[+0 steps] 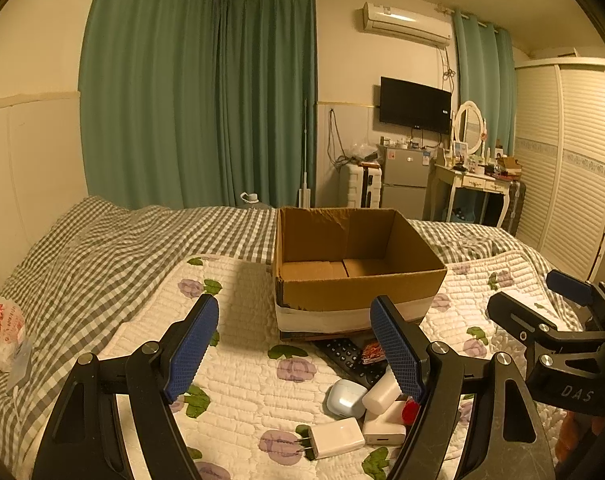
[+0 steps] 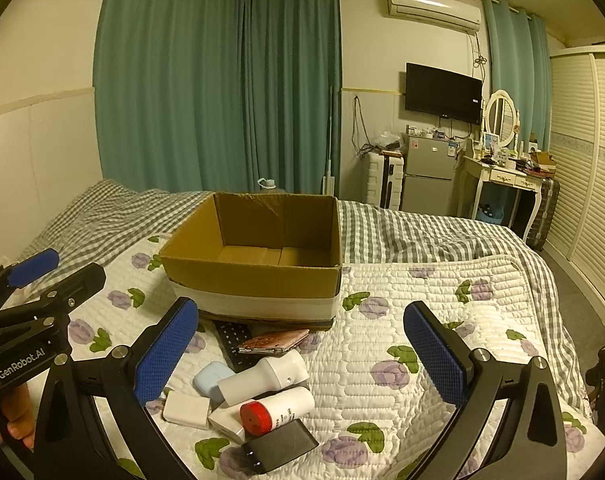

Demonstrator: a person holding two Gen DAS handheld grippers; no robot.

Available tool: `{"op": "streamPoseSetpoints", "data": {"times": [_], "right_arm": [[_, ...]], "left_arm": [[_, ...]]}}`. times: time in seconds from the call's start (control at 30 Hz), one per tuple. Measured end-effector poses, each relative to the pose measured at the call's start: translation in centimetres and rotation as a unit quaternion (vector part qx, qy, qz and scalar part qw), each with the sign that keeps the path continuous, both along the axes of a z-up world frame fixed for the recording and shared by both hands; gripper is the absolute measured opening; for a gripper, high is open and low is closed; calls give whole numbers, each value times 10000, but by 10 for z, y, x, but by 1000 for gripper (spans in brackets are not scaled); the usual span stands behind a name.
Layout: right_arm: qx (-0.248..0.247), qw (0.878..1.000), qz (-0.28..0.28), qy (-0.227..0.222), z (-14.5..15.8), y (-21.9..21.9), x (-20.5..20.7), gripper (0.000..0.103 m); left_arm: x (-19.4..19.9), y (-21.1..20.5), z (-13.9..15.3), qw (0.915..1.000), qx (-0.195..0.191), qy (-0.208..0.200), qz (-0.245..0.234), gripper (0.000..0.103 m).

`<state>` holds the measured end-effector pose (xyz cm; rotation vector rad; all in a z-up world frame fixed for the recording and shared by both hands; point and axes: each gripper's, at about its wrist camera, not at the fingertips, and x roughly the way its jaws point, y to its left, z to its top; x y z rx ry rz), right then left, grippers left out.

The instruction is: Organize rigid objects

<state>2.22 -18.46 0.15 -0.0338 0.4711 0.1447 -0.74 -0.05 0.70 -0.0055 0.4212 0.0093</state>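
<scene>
An open, empty cardboard box [image 1: 354, 276] [image 2: 258, 276] stands on the quilted bed. In front of it lies a pile of small rigid objects: a black remote [image 2: 232, 338], a pink phone [image 2: 276, 341], a light blue earbud case [image 1: 345, 398] [image 2: 211, 378], a white plug charger [image 1: 336, 437] [image 2: 186, 411], a white bottle [image 2: 268, 376], a red-capped white bottle [image 2: 278, 409] and a black adapter [image 2: 280, 445]. My left gripper [image 1: 294, 348] is open above the pile's left side. My right gripper [image 2: 302, 354] is open above the pile. Each gripper is empty.
A grey checked blanket [image 1: 102, 248] covers the bed's far and left side. A white plastic bag [image 1: 2, 332] lies at the far left. A fridge [image 2: 428, 174], dresser [image 2: 502, 178] and wardrobe [image 2: 586, 168] stand across the room.
</scene>
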Motion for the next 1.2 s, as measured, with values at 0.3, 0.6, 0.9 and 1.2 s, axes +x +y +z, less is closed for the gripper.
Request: {"op": "streamPoseSetpoints", "data": {"times": [0.3,0.6,0.9,1.2], "right_arm": [[-275,9988,251,333,-10,1,-12,103],[-510,9752,590,2073,-109,5,21,98],[-781,9525,800,2833,-155,18,43,92],[-493,9541,942,2800,-149,12,38,76]], "left_arm": [[-10,1,-11,9992,32,382,120,81],[10,4,-85,9864,40,1640,78,81],[16,4,-114,9765,14,2156,-76,81],[19,-6,-117,9734,130,2272,-276,81]]}}
